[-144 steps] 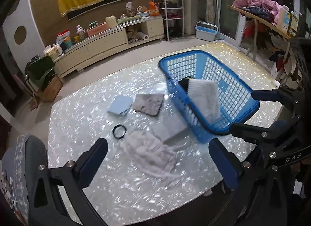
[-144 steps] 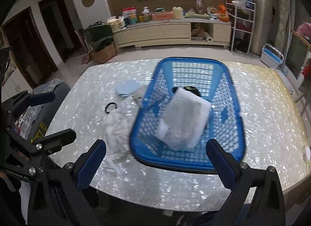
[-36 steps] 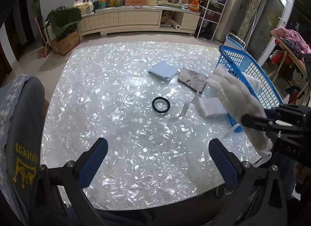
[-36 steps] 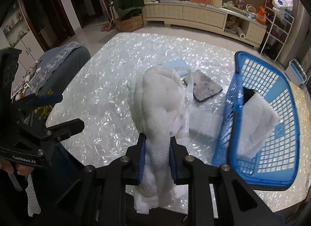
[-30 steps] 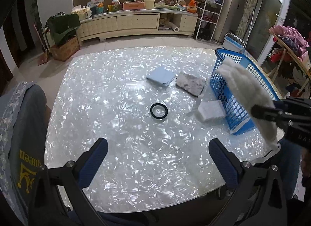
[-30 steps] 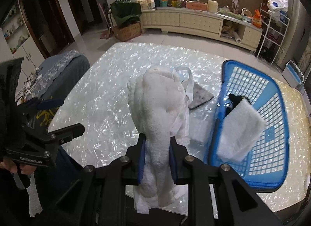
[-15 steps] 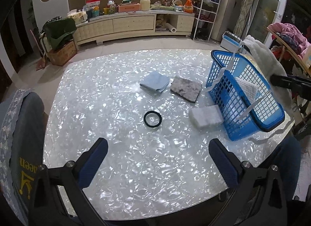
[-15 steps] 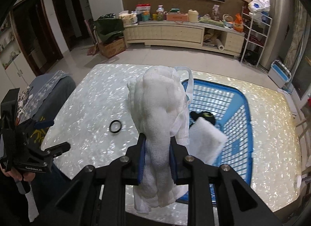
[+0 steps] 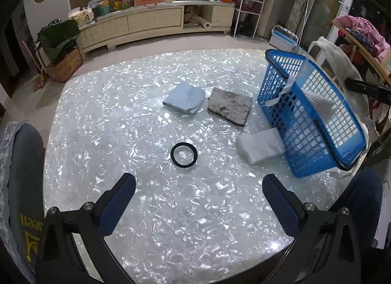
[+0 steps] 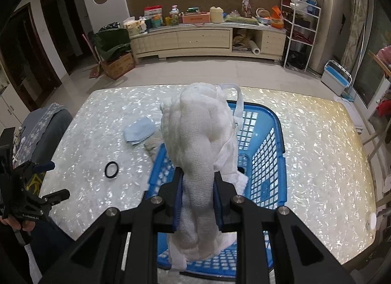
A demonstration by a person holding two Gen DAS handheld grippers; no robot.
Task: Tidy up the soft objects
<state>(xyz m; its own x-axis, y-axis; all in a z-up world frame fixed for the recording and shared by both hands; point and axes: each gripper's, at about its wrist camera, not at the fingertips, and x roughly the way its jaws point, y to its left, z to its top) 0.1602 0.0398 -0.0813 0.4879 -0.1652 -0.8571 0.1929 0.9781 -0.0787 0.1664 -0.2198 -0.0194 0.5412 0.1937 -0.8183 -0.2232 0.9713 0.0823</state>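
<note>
The right tool [image 10: 197, 187] pinches a bunched white gauze cloth [image 10: 198, 137], long axis upright, directly above the blue plastic lattice basket [image 10: 276, 142]; the left tool [image 9: 199, 201], spread empty, hangs well left of the basket.

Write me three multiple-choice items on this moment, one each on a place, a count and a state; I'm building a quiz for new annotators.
1. Where does the black ring lie?
A. in the basket
B. on the table
C. on the floor

2. How many folded soft pieces lie on the table outside the blue basket?
A. one
B. three
C. five

3. What is the right gripper doing?
A. gripping the white gauze cloth
B. open, holding nothing
C. gripping the ring

Key: 1 B, it rests on bare tabletop; 2 B, a blue cloth, a grey pad and a white pad; 3 A, the fingers pinch the cloth above the basket.
</note>
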